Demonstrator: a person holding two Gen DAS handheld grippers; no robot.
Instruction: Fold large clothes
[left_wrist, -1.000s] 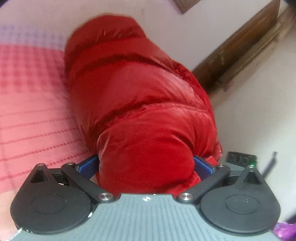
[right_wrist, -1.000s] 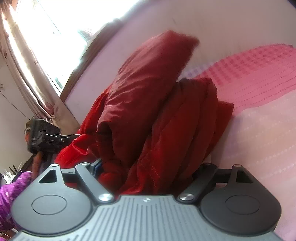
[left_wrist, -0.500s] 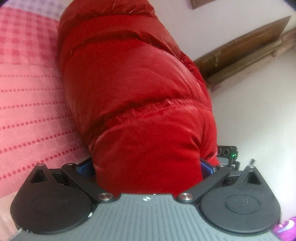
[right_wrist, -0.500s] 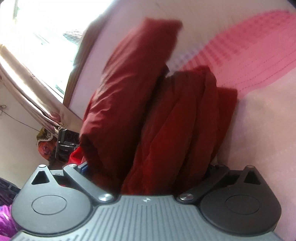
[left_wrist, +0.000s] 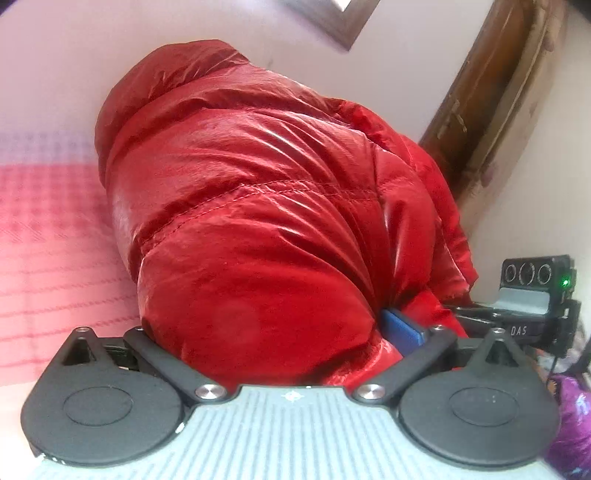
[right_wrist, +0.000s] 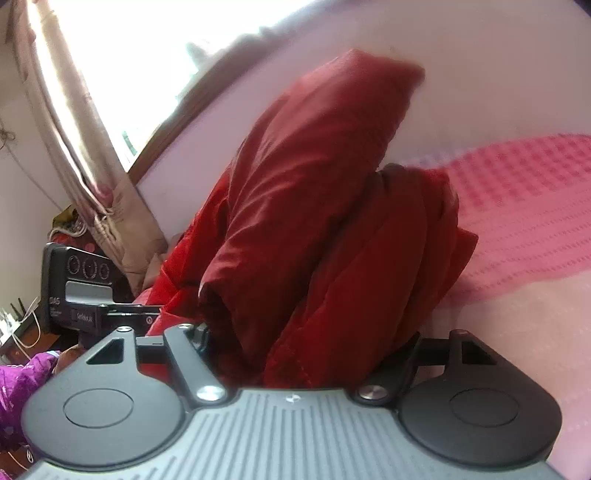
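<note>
A shiny red puffer jacket (left_wrist: 258, 206) fills the left wrist view, bunched in thick padded rolls over a pink checked bedspread (left_wrist: 48, 229). My left gripper (left_wrist: 280, 332) is shut on a thick fold of it; one blue pad (left_wrist: 402, 328) shows at the right, the other is buried in cloth. In the right wrist view the jacket (right_wrist: 314, 221) stands in folded layers. My right gripper (right_wrist: 306, 343) is shut on its lower edge, fingertips hidden by fabric. Each gripper shows in the other's view, the right one (left_wrist: 532, 291) and the left one (right_wrist: 81, 291).
The bedspread (right_wrist: 528, 206) stretches right in the right wrist view. A pale wall and a wooden frame (left_wrist: 487, 110) stand behind. A bright window with a curtain (right_wrist: 85, 155) is at the left. Purple cloth (right_wrist: 18, 387) lies at the lower left.
Both grippers have kept their hold on the jacket. The left view has dropped lower and the jacket's top now stands against the wall; the right gripper has tilted back, showing more bedspread.
</note>
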